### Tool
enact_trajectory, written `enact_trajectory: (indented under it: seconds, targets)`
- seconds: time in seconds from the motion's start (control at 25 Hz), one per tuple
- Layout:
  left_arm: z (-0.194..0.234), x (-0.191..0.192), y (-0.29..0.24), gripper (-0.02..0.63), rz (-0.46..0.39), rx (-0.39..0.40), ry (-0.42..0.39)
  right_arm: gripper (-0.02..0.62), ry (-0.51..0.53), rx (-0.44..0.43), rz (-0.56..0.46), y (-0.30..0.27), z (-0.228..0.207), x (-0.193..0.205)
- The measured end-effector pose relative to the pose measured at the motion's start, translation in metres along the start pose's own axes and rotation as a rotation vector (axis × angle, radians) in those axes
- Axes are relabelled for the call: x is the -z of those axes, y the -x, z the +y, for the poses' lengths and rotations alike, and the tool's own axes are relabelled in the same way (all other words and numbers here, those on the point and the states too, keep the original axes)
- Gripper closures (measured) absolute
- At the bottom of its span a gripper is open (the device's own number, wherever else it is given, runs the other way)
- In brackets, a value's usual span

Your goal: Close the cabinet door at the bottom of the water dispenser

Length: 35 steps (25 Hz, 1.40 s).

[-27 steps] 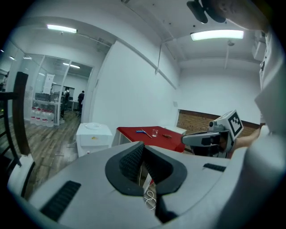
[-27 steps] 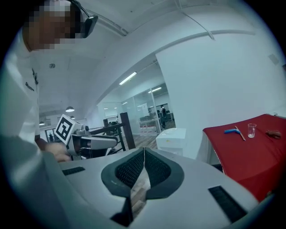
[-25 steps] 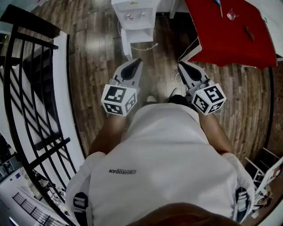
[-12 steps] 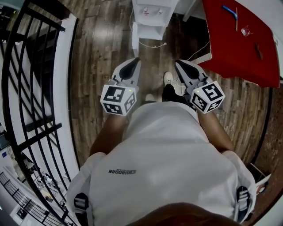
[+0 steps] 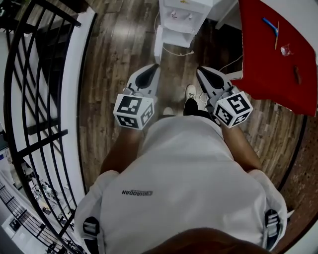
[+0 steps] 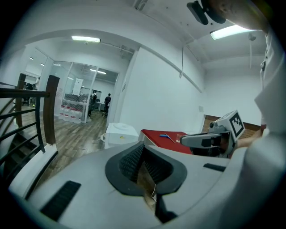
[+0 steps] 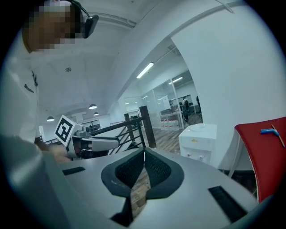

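- Cabinet door (image 5: 158, 49) shows in the head view as a narrow white strip. It juts from the lower left of the water dispenser (image 5: 185, 12) toward the person, so it stands open.
- The dispenser is white and stands on the wood floor (image 5: 114, 64) at the top middle of the head view, well ahead of both grippers. A thin white cable (image 5: 174, 51) lies on the boards just in front of its base.
- The left gripper (image 5: 154, 66) is held out over the floor, pointing toward the dispenser and well apart from the door. In the left gripper view its ridged pads meet at the tip, with nothing between them.
- The right gripper (image 5: 199, 69) is held beside it, pointing much the same way. Its jaws are likewise pressed together and empty.
- A white shoe (image 5: 191, 92) shows on the floor between the two grippers.
- A red table (image 5: 278, 59) stands to the dispenser's right, with a small blue item (image 5: 271, 25) on it.
- A black railing (image 5: 39, 99) runs along the left.
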<state>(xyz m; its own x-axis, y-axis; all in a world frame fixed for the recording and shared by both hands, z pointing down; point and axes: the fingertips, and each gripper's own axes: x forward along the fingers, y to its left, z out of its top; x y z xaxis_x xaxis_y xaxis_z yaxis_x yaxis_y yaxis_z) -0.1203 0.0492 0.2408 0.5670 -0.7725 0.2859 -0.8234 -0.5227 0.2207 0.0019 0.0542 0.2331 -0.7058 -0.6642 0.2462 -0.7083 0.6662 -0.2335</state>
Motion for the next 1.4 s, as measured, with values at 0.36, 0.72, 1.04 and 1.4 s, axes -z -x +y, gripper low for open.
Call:
enact_trajectory:
  seconds: [0.36, 0.72, 1.04, 1.4]
  targets:
    - [0.008, -0.015, -0.040, 0.611, 0.010, -0.068, 0.005, 0.572, -0.014, -0.064, 0.002, -0.025, -0.045, -0.015]
    - [0.000, -0.037, -0.091, 0.611, 0.006, -0.144, -0.003, 0.572, -0.013, -0.160, 0.030, -0.038, -0.097, -0.026]
    - [-0.002, -0.039, -0.120, 0.611, 0.033, -0.227, -0.006, 0.572, -0.028, -0.235, 0.044, -0.052, -0.134, -0.028]
    - [0.019, -0.031, -0.117, 0.610, 0.081, -0.317, 0.023, 0.572, -0.075, -0.292, 0.104, -0.080, -0.144, -0.005]
